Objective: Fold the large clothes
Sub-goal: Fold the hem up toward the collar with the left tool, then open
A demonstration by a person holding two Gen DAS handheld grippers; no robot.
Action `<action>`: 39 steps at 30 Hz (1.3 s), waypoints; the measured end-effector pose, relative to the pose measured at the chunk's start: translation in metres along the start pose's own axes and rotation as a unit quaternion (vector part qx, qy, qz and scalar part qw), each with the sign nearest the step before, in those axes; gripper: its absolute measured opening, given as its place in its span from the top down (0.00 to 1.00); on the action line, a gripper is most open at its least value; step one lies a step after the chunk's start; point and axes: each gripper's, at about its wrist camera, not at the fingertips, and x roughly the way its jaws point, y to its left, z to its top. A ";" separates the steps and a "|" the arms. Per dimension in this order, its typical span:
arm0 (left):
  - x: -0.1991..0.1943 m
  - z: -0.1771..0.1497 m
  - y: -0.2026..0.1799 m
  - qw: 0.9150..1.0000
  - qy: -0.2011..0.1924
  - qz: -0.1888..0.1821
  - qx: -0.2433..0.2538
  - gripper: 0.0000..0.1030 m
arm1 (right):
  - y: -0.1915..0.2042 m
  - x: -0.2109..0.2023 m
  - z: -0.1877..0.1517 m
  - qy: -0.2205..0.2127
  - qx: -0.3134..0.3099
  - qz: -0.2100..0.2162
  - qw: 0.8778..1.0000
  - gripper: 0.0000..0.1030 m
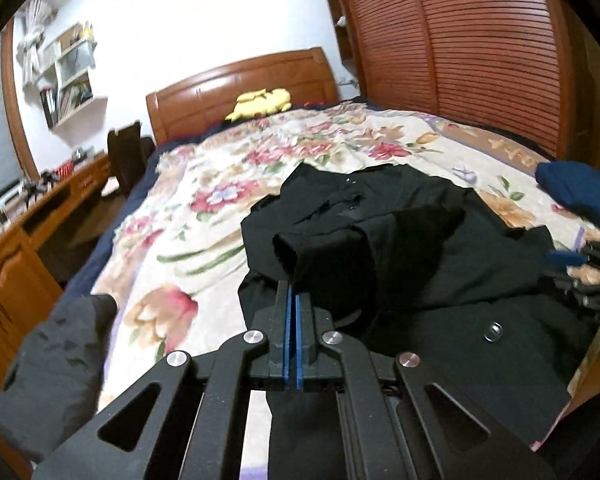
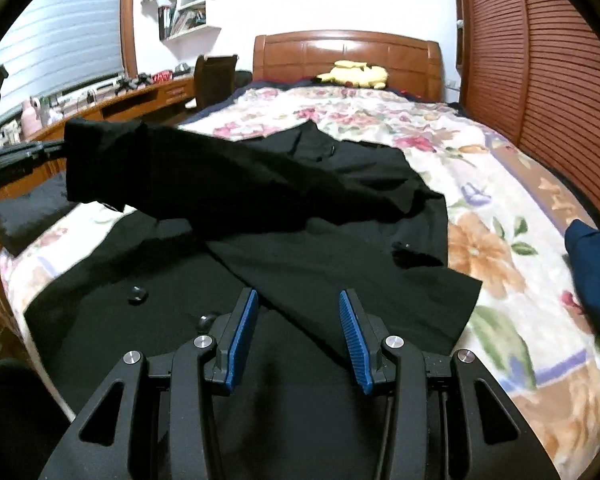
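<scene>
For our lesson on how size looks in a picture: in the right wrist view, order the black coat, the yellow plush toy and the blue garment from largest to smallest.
1. black coat, by far the largest.
2. blue garment, though it is cut off by the frame edge and nearer the camera, so unsure.
3. yellow plush toy, farthest away.

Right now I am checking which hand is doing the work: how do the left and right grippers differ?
The left gripper is shut on the black coat's sleeve; the right gripper is open and holds nothing. The left one carries the sleeve lifted above the coat, while the right one hovers over the coat's lower front, which lies flat on the bed. Both have black frames and blue fingers.
</scene>
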 end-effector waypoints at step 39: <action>-0.027 -0.128 0.013 0.996 0.039 -0.040 -0.074 0.24 | -0.034 -0.036 -0.032 0.026 -0.005 -0.044 0.999 0.57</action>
